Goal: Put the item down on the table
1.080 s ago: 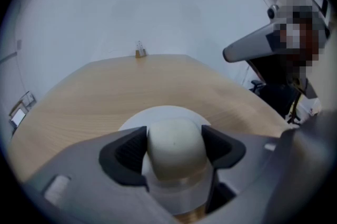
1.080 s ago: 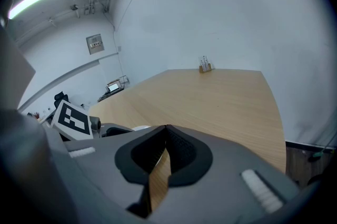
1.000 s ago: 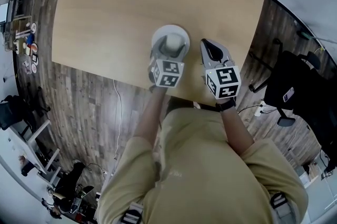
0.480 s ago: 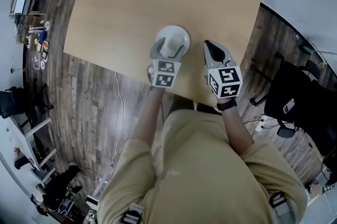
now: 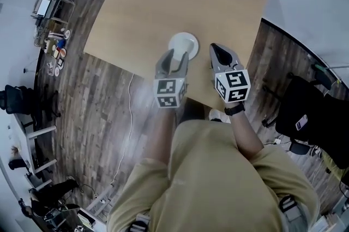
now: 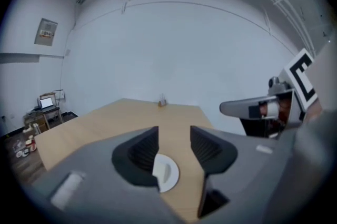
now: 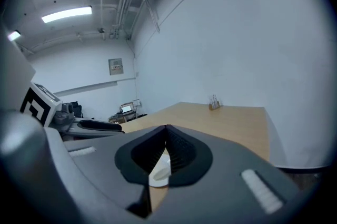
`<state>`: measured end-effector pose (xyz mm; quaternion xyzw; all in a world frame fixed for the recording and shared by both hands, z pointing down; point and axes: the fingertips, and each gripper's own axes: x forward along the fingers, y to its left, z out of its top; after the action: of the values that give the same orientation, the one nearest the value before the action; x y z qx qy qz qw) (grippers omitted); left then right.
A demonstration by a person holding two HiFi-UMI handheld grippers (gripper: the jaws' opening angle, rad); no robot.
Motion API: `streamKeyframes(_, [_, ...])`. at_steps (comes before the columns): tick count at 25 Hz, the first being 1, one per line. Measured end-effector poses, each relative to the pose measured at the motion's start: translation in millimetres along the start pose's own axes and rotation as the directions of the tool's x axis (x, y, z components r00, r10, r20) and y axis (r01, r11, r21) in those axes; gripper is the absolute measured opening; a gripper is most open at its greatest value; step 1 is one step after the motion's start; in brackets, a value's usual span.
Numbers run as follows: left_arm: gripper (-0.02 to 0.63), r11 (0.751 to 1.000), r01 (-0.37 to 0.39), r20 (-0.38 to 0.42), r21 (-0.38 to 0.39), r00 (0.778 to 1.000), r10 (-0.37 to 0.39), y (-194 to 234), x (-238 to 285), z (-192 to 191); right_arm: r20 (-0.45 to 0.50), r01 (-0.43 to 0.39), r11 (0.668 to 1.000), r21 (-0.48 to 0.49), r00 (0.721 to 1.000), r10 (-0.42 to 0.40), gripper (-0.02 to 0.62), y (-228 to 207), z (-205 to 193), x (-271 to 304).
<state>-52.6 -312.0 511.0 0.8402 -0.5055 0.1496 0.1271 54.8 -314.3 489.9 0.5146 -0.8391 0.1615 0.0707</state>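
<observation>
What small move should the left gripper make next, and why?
Probably draw the left gripper straight back from the white dish. The dish already rests on the table and the jaws stand apart, gripping nothing, so the placing looks done.

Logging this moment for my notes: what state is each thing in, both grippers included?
Left gripper: open, nothing between its jaws.
Right gripper: shut, empty.
White dish: flat on the table, not gripped.
Small holder: upright at the table's far end.
</observation>
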Motion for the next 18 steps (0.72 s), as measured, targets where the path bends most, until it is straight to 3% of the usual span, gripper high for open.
streamKeyframes(4, [0.16,1.0,-0.028,0.112,-0.011,0.993,0.029,-23,-49,35,0.068,-0.051,0.997,-0.057,0.996,0.055,0.006,35,28,-34])
streamKeyframes(9, [0.115,0.997,-0.075,0.234,-0.012,0.969,0.076,-45,-105,63,0.135,-0.078,0.991,-0.11,0.987,0.093,0.006,67,46,-79])
streamKeyframes(14, [0.078,0.994,-0.113,0.303,-0.008,0.946,0.11,-63,-147,77,0.189,-0.084,0.982,-0.169,0.975,0.116,0.005,88,59,-120])
streamKeyframes(18, [0.005,0.984,-0.179,0.332,-0.021,0.927,0.176,-65,-171,79,0.231,-0.062,0.979,-0.195,0.967,0.107,0.005,91,70,-145])
